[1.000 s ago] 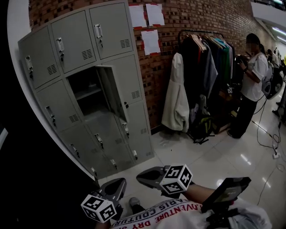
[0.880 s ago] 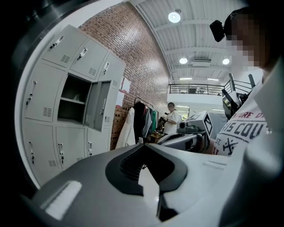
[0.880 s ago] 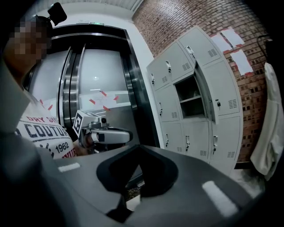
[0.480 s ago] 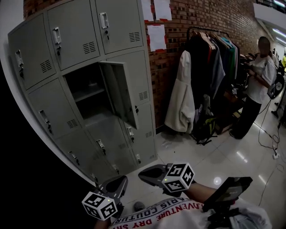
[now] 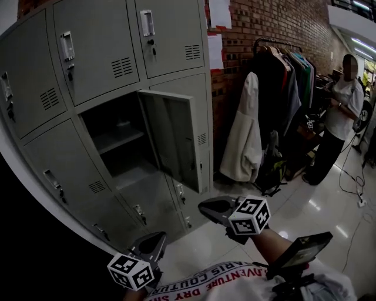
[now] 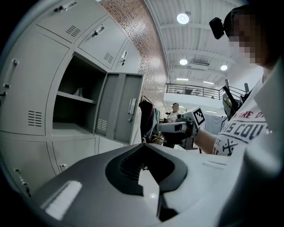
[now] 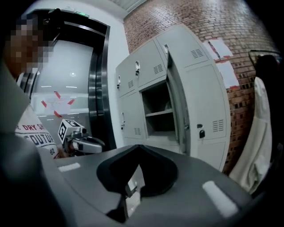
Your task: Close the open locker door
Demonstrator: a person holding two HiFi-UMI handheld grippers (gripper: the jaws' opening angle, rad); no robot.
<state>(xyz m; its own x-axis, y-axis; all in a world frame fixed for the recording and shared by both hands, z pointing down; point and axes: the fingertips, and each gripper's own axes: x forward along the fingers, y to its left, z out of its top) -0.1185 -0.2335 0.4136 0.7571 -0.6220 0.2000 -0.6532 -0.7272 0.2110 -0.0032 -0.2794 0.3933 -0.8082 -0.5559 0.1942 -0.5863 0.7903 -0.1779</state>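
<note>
A grey locker bank fills the left of the head view. One middle-row door stands swung out to the right, baring a dark compartment with a shelf. My right gripper hovers shut and empty below the door's lower edge, apart from it. My left gripper is lower and to the left, also shut and empty. The door shows ahead in the left gripper view beyond the left gripper. In the right gripper view the door is nearly edge-on past the right gripper.
Right of the lockers a brick wall bears paper sheets. A clothes rack with a white coat and a bag stands on glossy floor. A person stands beyond; cables lie there.
The lockers have come closer and now fill more of the head view. My right gripper has moved up and forward towards the open door. The left gripper has barely shifted.
</note>
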